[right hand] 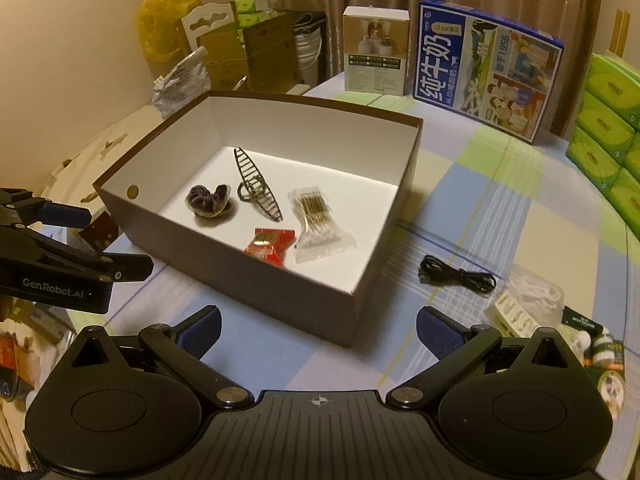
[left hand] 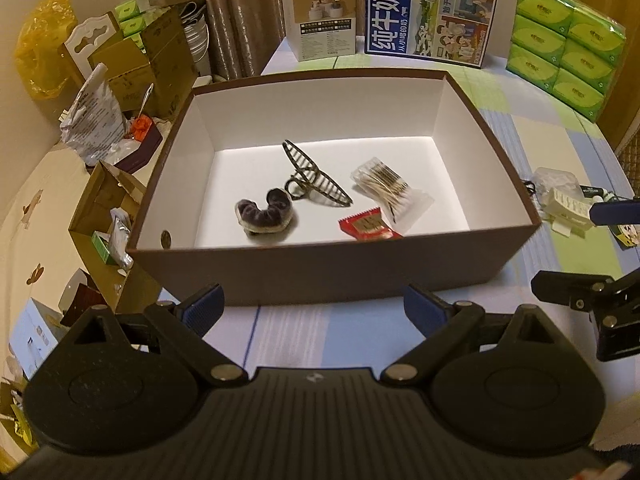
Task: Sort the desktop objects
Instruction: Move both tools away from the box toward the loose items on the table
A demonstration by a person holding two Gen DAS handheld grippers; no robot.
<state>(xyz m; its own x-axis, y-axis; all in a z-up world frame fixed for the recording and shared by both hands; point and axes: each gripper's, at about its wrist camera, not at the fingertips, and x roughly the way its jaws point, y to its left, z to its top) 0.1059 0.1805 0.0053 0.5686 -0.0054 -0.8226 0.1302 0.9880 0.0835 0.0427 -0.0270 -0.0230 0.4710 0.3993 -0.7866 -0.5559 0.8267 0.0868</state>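
A brown box (left hand: 320, 272) with a white inside stands on the table, also in the right wrist view (right hand: 256, 280). Inside lie a dark velvet hair clip (left hand: 266, 214), a metal hair claw (left hand: 316, 176), a bag of cotton swabs (left hand: 390, 190) and a red sachet (left hand: 368, 226). My left gripper (left hand: 314, 312) is open and empty just before the box's near wall. My right gripper (right hand: 318, 330) is open and empty near the box's right corner. Right of the box lie a black cable (right hand: 458, 276), a cream hair claw (right hand: 516, 316) and small bottles (right hand: 600, 346).
A blue milk carton (left hand: 430, 14), a white product box (left hand: 320, 18) and stacked green tissue packs (left hand: 568, 44) stand at the table's far side. Cardboard boxes and bags (left hand: 120, 80) crowd the left, off the table. The right gripper shows at the left view's right edge (left hand: 592, 304).
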